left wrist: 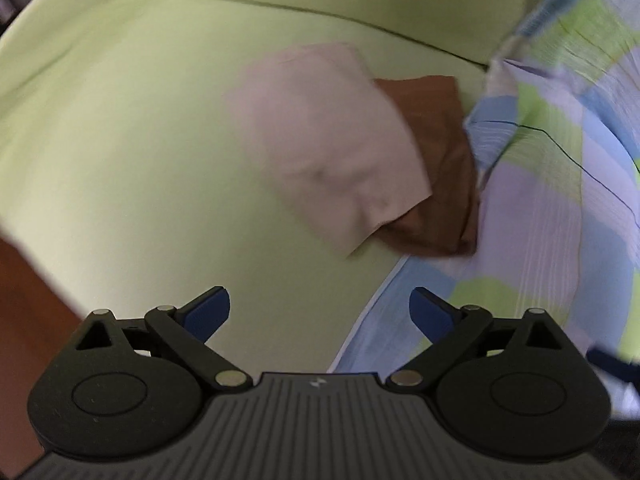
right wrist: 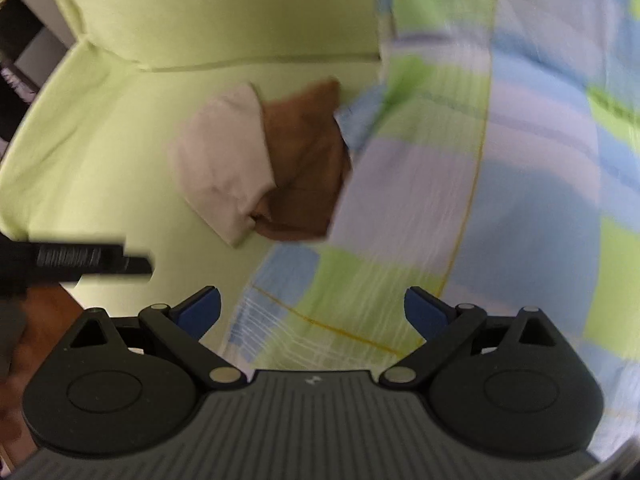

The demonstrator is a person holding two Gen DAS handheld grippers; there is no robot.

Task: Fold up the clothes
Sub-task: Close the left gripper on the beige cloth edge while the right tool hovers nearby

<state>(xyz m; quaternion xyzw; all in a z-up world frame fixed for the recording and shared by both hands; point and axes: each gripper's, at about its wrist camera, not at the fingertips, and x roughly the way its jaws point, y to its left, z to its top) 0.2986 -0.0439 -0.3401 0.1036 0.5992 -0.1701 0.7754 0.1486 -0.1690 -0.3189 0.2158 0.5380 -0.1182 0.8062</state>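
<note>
Both grippers hang over the bed, each spread wide and holding nothing: the left gripper [left wrist: 319, 312] above the green sheet [left wrist: 120, 140], the right gripper [right wrist: 312, 312] above the checked quilt [right wrist: 500, 200]. A folded pink garment [left wrist: 336, 140] overlaps a folded brown garment [left wrist: 440, 160] beside the quilt's edge.

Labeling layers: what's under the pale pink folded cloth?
The pale pink cloth overlaps a brown folded cloth on the green sheet. The brown cloth's covered part, and anything beneath it, cannot be seen.
</note>
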